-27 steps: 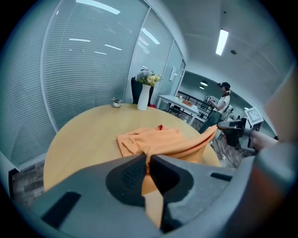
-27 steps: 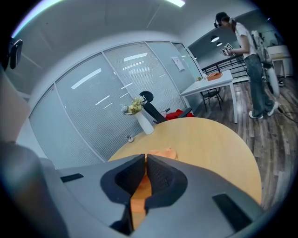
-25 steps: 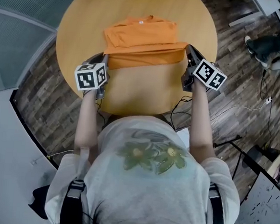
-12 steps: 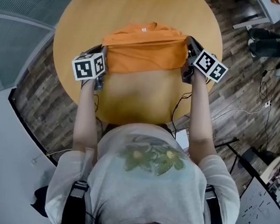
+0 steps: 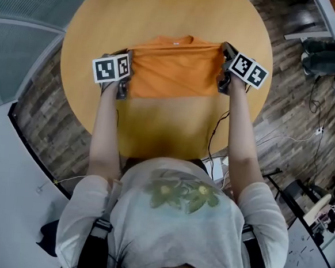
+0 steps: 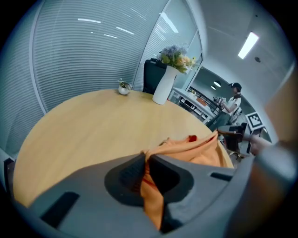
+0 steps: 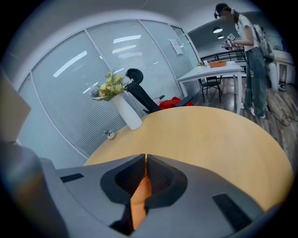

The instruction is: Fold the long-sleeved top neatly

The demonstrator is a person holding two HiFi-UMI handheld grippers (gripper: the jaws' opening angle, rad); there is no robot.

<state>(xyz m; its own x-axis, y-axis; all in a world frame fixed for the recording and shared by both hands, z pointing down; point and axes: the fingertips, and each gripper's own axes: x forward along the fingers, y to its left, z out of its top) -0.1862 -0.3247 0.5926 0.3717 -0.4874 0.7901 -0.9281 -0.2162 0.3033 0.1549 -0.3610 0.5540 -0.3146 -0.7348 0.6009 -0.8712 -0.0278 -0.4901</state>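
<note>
We have both claws clamped on the orange long-sleeved top (image 5: 172, 73). Left gripper (image 5: 129, 57) pinches its far left corner and right gripper (image 5: 225, 48) its far right corner. Both gripper views show the jaws nearly closed with cloth squeezed between them. The top sits mid round wooden table (image 5: 165, 15), folded and pulled taut between the grippers, neckline at the far edge. White vase of flowers (image 6: 163, 86) stands at the table's far side, well apart from the top
</note>
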